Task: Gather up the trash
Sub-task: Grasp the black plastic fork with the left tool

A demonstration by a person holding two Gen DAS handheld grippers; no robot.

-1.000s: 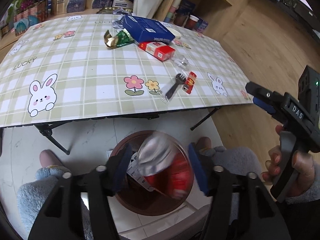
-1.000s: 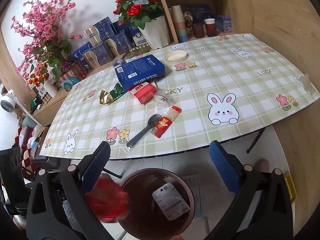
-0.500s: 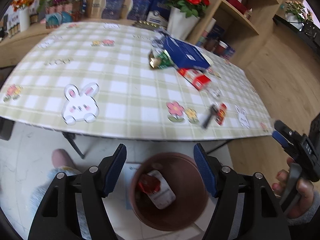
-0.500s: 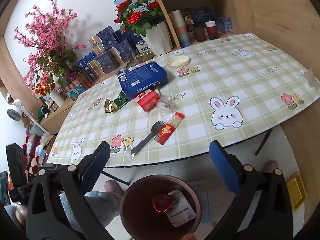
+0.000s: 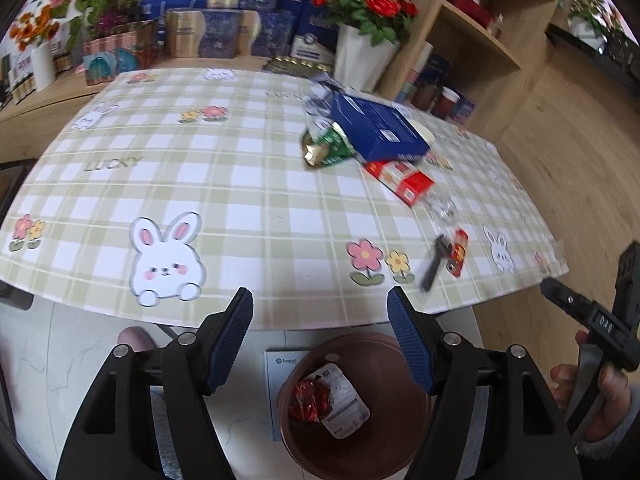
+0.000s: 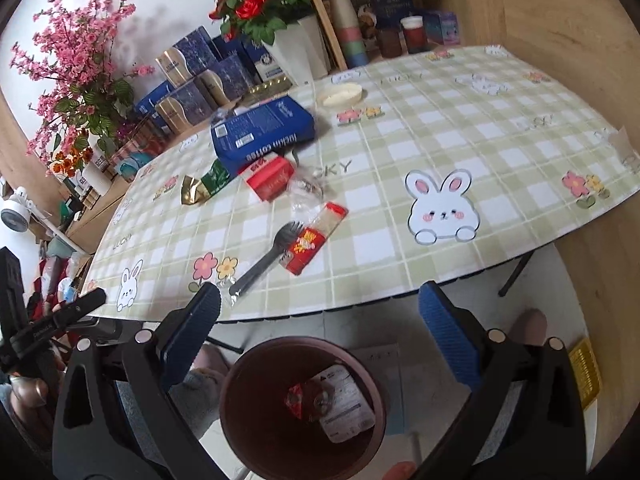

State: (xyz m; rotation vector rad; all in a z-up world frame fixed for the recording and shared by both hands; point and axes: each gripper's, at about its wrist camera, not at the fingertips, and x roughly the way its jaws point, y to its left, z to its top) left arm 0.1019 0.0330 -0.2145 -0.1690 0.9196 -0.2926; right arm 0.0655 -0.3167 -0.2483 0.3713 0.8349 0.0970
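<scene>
Both grippers, left (image 5: 320, 334) and right (image 6: 320, 330), hung wide open, empty, above brown bin (image 6: 240, 400) on floor by table (image 5: 240, 200) edge. Red wrapper (image 6: 298, 398) lay inside bin. Fork (image 6: 266, 258), red packet (image 6: 314, 238) awaited on table.

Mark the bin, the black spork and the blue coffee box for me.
bin (image 6: 240, 380), right wrist view, on the left inner wall near the rim.
black spork (image 6: 266, 264), right wrist view, mid-handle.
blue coffee box (image 5: 372, 128), left wrist view, middle of its top face.
</scene>
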